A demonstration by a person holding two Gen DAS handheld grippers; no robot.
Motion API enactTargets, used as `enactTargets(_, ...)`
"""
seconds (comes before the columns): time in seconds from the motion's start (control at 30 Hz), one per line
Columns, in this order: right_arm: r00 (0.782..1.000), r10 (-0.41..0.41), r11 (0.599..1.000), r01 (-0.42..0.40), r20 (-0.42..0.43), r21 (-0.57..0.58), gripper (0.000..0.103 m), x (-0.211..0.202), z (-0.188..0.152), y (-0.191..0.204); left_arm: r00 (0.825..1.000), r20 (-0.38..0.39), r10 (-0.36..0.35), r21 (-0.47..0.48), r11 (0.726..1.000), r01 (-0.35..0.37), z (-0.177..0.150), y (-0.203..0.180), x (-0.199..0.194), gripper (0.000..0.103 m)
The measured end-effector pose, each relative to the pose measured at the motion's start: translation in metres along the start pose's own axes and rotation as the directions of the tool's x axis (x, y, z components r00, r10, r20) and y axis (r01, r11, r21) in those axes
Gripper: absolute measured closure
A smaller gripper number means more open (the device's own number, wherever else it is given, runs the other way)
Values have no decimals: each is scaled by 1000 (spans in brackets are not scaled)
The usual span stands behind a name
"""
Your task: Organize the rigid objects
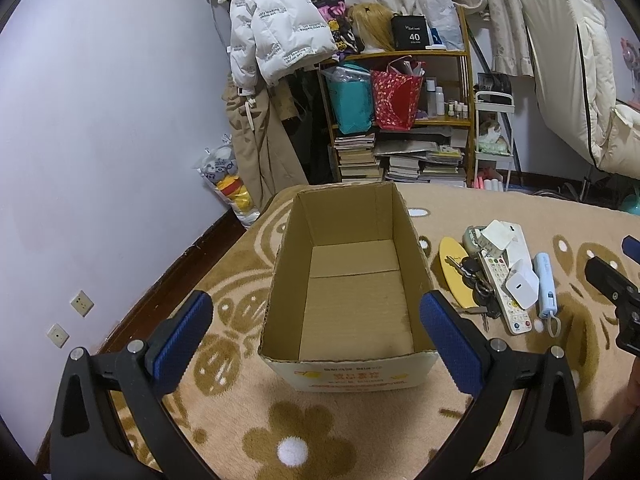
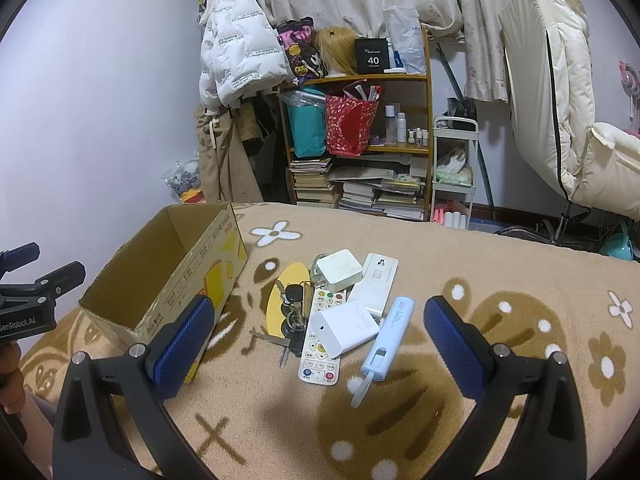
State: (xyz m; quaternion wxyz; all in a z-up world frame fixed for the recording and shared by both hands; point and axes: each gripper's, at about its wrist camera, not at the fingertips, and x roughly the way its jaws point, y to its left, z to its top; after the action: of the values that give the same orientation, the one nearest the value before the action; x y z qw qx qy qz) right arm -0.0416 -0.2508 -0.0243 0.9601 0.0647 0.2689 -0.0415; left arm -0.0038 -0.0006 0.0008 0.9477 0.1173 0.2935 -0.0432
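The cardboard box (image 1: 352, 280) stands open and empty on the flower-patterned blanket (image 2: 480, 360), its mouth upward, likely so the loose things can be dropped straight in. Just to the right of the box lies the pile to be sorted: a white remote (image 2: 320, 336) with a white charger (image 2: 345, 327) resting on it, a bunch of keys (image 2: 294, 312) on a yellow oval card (image 2: 280, 300) nearer the box, and a pale blue power bank (image 2: 387, 338) on the pile's far side from the box. The left gripper (image 1: 316, 320) hovers over the near end of the box, fingers wide apart and holding nothing. The right gripper (image 2: 320, 340) faces the pile, fingers equally spread, seemingly lined up for a first pick.
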Motion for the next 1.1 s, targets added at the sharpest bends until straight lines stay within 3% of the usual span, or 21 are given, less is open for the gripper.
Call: enactTargets(1.1,1000,1,1000,-1,-6,-1,0,4,0,1,1000,-12,-5,7,1000,5,-2,-3,3,1)
